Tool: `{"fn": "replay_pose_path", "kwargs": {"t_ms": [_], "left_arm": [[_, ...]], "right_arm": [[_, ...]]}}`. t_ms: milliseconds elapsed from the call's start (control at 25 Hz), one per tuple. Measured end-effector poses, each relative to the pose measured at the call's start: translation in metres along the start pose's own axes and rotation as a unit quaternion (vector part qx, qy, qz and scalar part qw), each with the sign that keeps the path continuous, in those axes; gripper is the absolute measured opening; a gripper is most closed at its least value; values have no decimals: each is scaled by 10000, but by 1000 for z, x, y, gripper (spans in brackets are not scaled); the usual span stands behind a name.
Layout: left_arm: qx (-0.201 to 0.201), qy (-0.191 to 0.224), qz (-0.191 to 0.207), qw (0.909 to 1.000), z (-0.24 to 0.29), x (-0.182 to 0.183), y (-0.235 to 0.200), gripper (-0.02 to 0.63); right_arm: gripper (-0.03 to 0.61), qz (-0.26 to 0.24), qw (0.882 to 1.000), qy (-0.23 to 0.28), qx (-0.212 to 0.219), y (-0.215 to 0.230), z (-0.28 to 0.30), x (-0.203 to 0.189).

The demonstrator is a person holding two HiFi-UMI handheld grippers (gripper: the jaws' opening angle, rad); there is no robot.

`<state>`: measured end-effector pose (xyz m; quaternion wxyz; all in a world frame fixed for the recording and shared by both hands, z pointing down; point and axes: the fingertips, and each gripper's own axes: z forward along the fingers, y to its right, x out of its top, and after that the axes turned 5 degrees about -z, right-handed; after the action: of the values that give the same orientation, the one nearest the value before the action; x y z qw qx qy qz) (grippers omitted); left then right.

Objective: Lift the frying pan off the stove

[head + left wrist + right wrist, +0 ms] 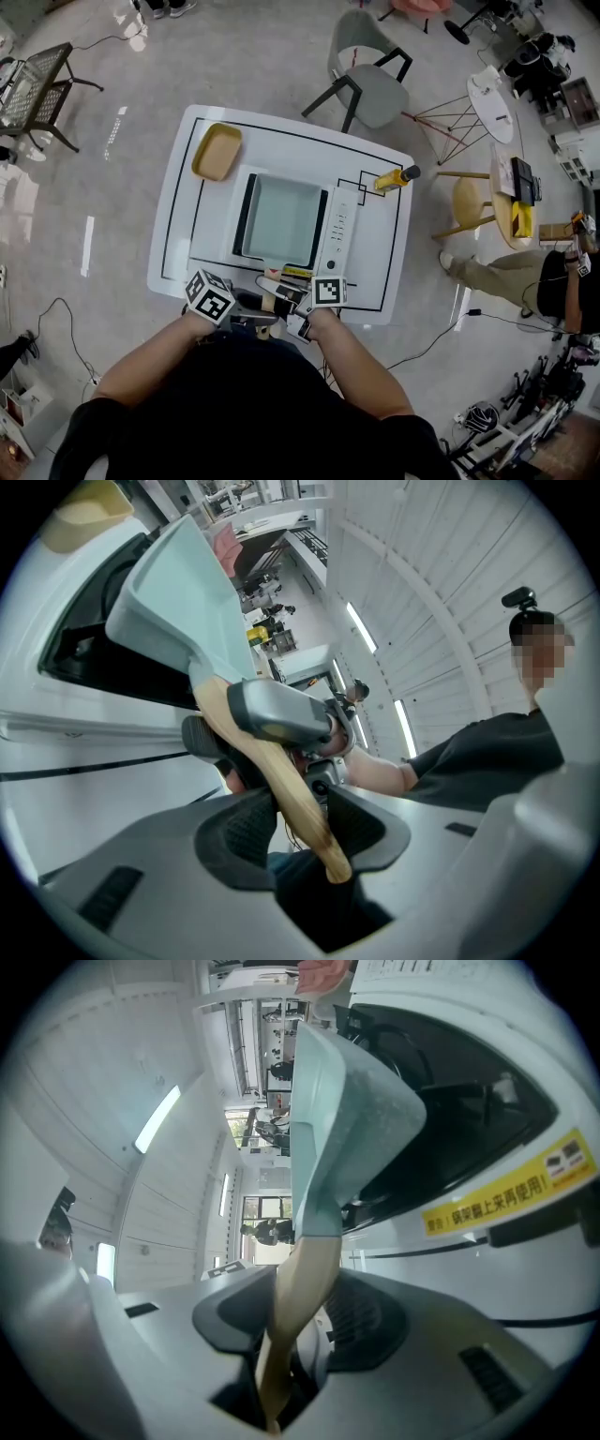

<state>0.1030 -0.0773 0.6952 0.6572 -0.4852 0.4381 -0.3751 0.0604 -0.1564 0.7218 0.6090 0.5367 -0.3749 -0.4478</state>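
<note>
Presently, left gripper [300,823] clamped on handle [284,780]; pan [281,220] over stove [339,228], table [178,216] centre, handle at pan's 6 o'clock; right gripper [300,1318] likewise clamped on handle, nearer the pan

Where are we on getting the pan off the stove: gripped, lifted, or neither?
Done: left tool and right tool are both closed on the wooden handle. In hand: that double grip. Left: the frying pan looks flat on the stove in the head view, so the lift itself remains.
</note>
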Motion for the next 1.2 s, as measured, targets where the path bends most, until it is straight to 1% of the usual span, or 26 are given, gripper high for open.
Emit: {"fn": "replay_pose_path", "kwargs": {"t_ms": [160, 200, 280, 400, 480, 560, 680, 840, 1080, 1200], "left_arm": [[9, 53, 22, 10000, -1, 1, 4, 173], [7, 73, 24, 10000, -1, 2, 5, 173], [-6, 114, 21, 9999, -2, 2, 7, 175], [-11, 131, 42, 9999, -1, 2, 10, 176], [-5, 136, 64, 9999, -1, 3, 11, 176], [-7, 150, 83, 9999, 0, 3, 14, 178], [-6, 169, 124, 9998, 1, 2, 19, 178], [-18, 227, 164, 9996, 1, 2, 25, 178], [-22, 315, 254, 9992, -1, 1, 36, 176], [-33, 343, 306, 9989, -2, 0, 42, 176]], "right_arm": [[160, -67, 9995, 77, 308, -13, 3, 3], [160, -31, 9994, 104, 328, -14, 2, 4], [160, 43, 9994, 146, 314, -15, 1, 3], [161, -35, 9997, 136, 212, -12, -2, 2], [161, -147, 9996, 128, 227, -14, -2, 3], [161, -68, 9996, 145, 221, -16, -4, 2], [161, -119, 9994, 167, 263, -22, -6, 2], [163, 71, 9998, 172, 101, -19, -11, -3], [163, -194, 9996, 118, 183, -36, -10, -5], [164, -232, 9996, 117, 122, -41, -12, -7]]}}
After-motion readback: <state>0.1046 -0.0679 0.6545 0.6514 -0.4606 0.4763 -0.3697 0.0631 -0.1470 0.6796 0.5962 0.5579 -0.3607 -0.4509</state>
